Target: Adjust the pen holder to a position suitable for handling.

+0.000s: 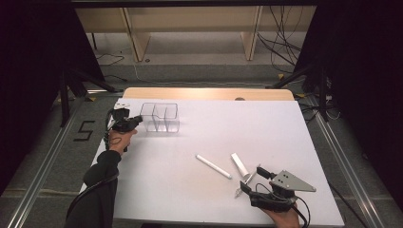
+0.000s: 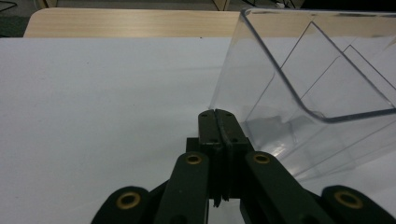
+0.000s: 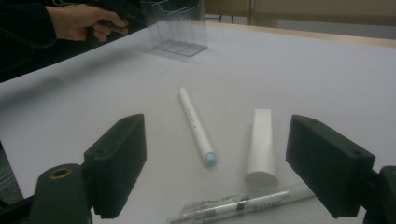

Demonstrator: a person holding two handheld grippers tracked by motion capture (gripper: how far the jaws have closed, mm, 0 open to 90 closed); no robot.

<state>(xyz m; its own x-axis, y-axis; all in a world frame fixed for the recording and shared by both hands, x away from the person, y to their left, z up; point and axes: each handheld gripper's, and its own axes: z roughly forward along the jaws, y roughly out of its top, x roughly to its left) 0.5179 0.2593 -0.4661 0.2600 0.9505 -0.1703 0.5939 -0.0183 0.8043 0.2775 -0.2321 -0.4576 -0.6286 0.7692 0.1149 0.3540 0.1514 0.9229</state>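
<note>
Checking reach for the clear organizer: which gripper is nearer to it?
Left. The left gripper sits shut beside the clear organizer, at its wall. The right gripper waits open across the table by the pens.

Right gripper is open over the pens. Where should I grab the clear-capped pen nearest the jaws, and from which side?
Take the clear-capped pen at mid-barrel, coming straight down from above: it lies flat, crosswise in front of the right gripper, so turn the open jaws to straddle its thin barrel. The white tube lies close behind; keep clear of it.
</note>
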